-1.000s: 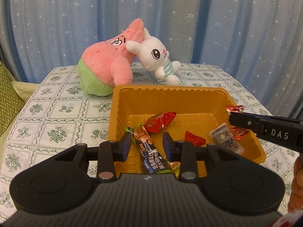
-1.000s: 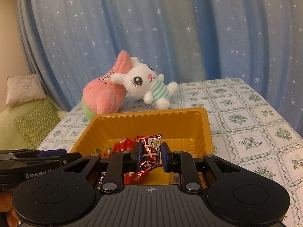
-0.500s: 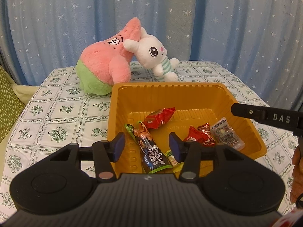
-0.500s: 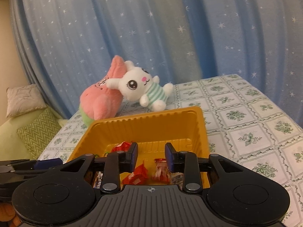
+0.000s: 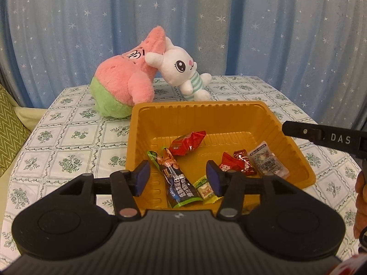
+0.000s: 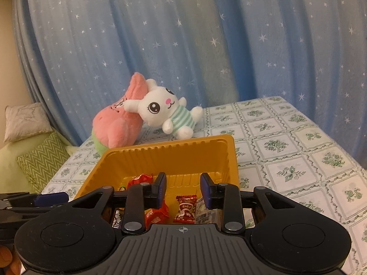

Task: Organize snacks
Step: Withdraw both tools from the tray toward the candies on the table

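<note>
Both your grippers hang over the near edge of the orange ribbed plastic tray [image 5: 263,123], which sits on the table under a white cloth with green flower squares [image 5: 68,142]. Your left gripper [image 5: 177,178] has just been opening; its jaws now stand spread and empty, with the long green-and-black snack bar wrapper [image 5: 176,183] lying on the tray floor below the gap and no pad touching it. Your right gripper [image 6: 182,191] has also just parted its jaws, and they hold nothing; the small red-and-silver candy [image 6: 186,208] lies loose in the tray beneath them. Judging by how things lie, the gathering looks largely done: the tray also holds a large red foil packet [image 5: 188,143] toward its middle, a small red sweet [image 5: 229,163], a clear pouch with a printed label [image 5: 267,161] near the right wall, and a small yellow-green sweet [image 5: 205,190] against the near wall. No snack shows on the cloth outside the tray in either view, though the near table edge is hidden behind the gripper bodies, so you cannot rule out more there. What may be left is tidying the pieces inside. The pink starfish plush [image 5: 125,87] and white rabbit plush [image 5: 183,73] lean together at the far edge, well clear.
</note>
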The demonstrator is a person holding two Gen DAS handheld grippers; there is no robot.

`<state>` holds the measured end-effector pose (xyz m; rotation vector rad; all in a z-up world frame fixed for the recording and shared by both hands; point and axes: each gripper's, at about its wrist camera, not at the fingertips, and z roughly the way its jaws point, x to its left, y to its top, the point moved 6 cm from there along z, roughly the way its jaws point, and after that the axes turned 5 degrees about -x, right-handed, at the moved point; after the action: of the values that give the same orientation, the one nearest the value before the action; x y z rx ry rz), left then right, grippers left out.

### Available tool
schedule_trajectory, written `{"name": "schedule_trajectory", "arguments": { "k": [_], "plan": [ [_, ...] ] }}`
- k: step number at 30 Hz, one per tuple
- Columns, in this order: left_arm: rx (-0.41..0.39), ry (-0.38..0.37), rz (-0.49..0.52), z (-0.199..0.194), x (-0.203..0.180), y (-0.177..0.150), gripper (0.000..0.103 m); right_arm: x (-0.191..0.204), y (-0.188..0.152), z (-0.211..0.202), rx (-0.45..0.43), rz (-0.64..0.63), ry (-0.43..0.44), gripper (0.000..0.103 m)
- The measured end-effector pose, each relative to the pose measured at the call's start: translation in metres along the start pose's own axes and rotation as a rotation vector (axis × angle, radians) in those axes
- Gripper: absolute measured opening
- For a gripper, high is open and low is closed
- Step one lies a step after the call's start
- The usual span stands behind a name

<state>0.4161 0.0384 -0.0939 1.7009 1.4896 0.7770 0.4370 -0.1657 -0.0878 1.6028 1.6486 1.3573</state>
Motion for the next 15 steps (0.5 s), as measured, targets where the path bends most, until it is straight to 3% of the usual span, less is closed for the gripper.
{"name": "schedule_trajectory", "arguments": {
  "k": [10, 15],
  "plan": [
    [-0.014, 0.002, 0.032, -0.040, -0.011, -0.019, 0.051, -0.005, -0.001, -0.032, -0.016, -0.029, -0.010, 0.035],
    [-0.017, 0.001, 0.021, -0.064, -0.013, -0.032, 0.051, -0.006, -0.009, -0.057, -0.015, -0.016, -0.009, 0.050]
  ]
}}
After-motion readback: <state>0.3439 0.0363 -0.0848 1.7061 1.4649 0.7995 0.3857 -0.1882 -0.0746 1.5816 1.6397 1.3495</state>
